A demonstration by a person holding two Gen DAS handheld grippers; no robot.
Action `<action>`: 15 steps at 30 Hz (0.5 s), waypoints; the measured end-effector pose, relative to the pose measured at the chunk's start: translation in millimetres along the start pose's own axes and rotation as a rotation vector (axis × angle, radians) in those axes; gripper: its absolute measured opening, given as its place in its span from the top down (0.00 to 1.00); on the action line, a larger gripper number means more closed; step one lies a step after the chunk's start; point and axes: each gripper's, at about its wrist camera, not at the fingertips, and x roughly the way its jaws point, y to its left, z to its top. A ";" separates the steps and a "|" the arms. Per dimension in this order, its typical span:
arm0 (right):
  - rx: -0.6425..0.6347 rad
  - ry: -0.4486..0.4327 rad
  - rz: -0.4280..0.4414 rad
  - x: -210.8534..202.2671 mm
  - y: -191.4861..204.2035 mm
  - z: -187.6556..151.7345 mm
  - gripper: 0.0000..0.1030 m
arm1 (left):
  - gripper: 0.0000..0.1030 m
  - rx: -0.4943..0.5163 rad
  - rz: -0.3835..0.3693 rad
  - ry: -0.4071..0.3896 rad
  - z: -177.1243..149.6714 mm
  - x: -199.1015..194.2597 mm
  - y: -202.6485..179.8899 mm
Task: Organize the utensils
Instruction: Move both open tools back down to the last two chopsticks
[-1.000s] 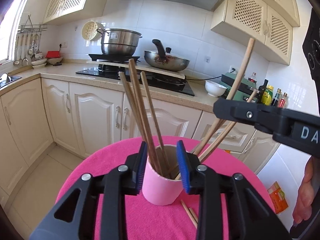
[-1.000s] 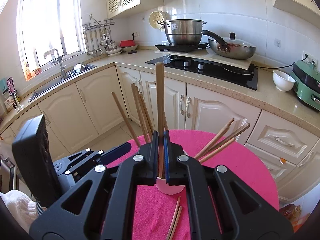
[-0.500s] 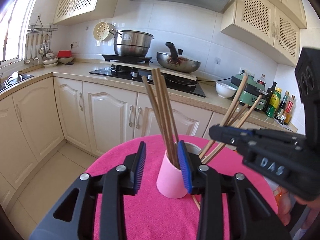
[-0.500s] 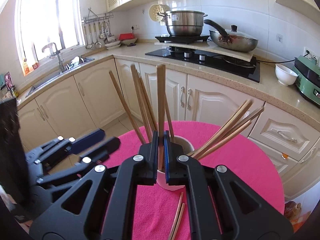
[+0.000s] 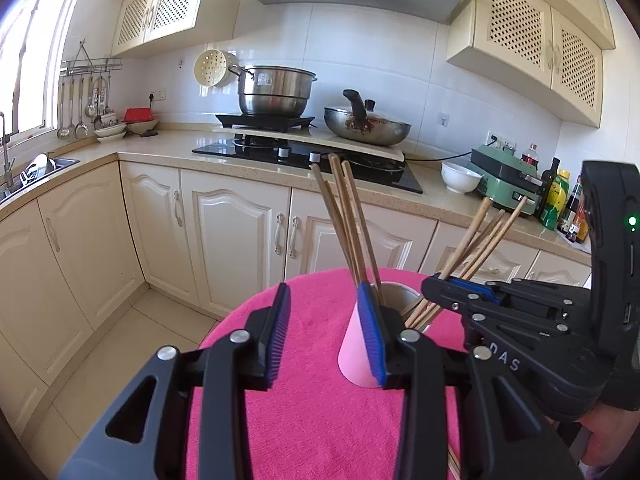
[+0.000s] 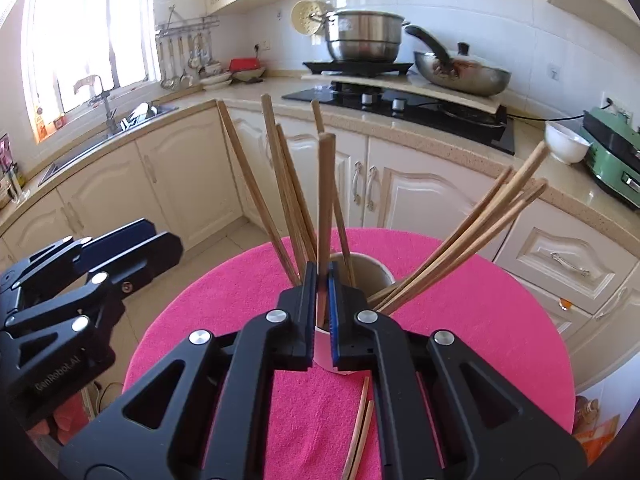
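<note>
Right gripper (image 6: 321,280): pressed together on one upright chopstick (image 6: 325,200), pinched low on its shaft, directly above the cup mouth.
Left gripper (image 5: 322,332): spread, nothing held; its right pad lies against or just in front of the cup wall, contact not resolvable.
Pink cup (image 5: 354,356): seated on the pink cloth (image 6: 480,320); one chopstick bundle (image 6: 280,192) leans toward 11 o'clock, another (image 6: 472,236) toward 2 o'clock.
Loose chopsticks (image 6: 360,428): two, flat on the cloth at 6 o'clock of the cup.
Step in hand (judged): the held stick is lowered into the cup.
Technique: the stick is best kept vertical, aimed at the gap between bundles, and released only once its tip is well inside; the cup may tip if nudged.
</note>
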 end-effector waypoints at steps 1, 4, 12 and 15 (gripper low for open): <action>0.004 0.002 -0.001 -0.8 -0.1 0.1 0.94 | 0.64 0.000 0.004 0.000 0.7 -2.1 1.8; 0.006 0.000 -0.025 -6.7 4.1 -0.1 0.89 | 0.62 -0.002 0.005 0.000 2.2 -8.7 6.3; 0.007 -0.055 -0.054 -36.2 18.2 3.0 0.47 | 0.57 0.005 0.001 -0.022 7.4 -33.3 13.5; 0.011 -0.078 -0.059 -49.6 22.6 5.9 0.46 | 0.56 0.002 -0.004 -0.035 9.2 -44.0 15.5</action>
